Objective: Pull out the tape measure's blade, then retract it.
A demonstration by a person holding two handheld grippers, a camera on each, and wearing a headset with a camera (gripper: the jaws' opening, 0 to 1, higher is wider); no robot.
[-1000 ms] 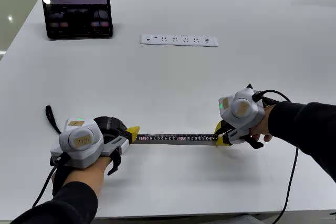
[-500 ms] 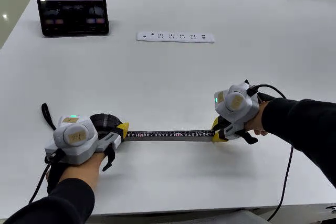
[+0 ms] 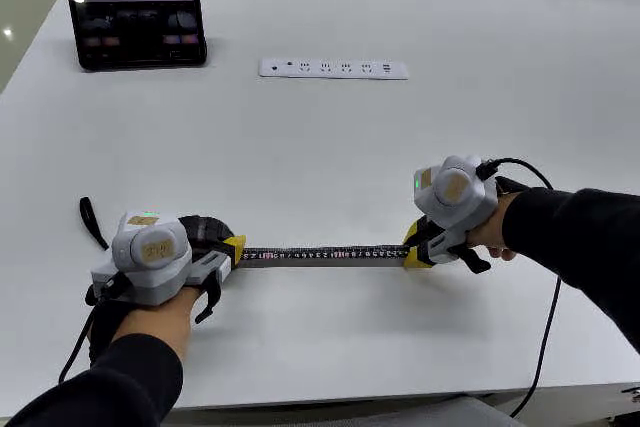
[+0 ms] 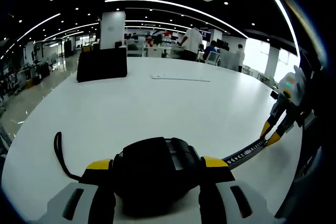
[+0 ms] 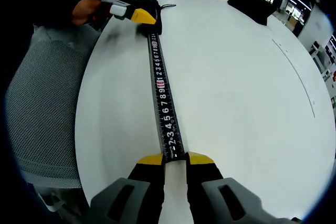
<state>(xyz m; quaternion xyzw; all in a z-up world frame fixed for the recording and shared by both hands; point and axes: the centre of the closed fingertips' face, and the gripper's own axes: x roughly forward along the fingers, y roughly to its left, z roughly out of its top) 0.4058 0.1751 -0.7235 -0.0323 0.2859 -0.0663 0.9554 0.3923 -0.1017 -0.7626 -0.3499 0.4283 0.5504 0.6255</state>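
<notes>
Clamping the tape measure [image 3: 203, 231], left gripper [image 4: 157, 164] faces right gripper [image 5: 176, 159] pinching its blade [image 5: 159, 88].

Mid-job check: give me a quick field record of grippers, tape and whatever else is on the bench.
left gripper: shut on the tape measure case, low on the table
right gripper: shut on the blade near its tip
blade: extended, straight between the two grippers
also there: tablet, power strip, far side
stage: blade out, retraction not yet done
</notes>
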